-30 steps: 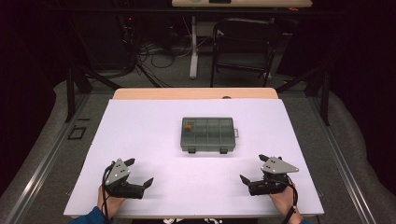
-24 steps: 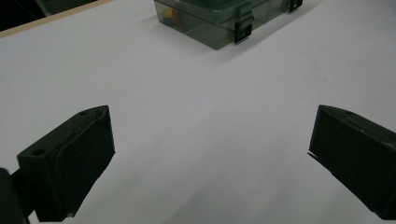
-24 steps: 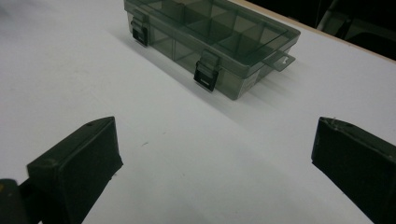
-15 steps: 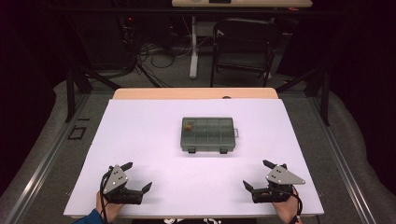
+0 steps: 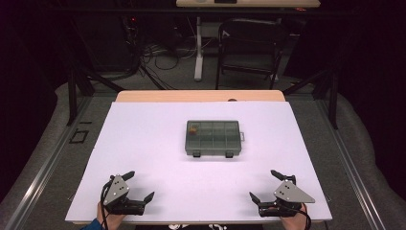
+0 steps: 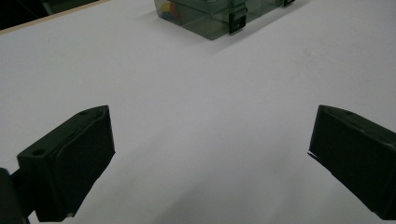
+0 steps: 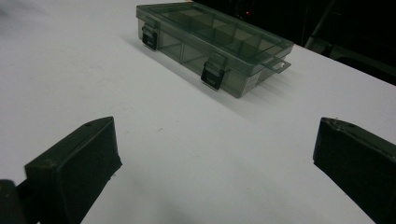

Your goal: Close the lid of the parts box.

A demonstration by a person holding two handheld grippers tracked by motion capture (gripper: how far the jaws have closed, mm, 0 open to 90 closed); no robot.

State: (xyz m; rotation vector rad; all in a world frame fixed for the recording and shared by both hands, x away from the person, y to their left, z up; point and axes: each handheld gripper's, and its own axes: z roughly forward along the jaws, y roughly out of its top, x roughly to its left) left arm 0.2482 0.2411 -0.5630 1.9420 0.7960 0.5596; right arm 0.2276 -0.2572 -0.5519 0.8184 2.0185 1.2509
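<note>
1. While both hands wait at the near edge, high view: compartment box (image 5: pixel 213 138) lies lid-shut mid-table, at 1 o'clock from left gripper (image 5: pixel 142 186), 11 o'clock from right gripper (image 5: pixel 266 184); both spread, empty.
2. Left gripper view: jaws wide; box (image 6: pixel 210 14) at 12 o'clock, coloured bits inside.
3. Right gripper view: jaws wide; front latches (image 7: pixel 211 74) closed. Judged approach step; next, reach for the latches.
</note>
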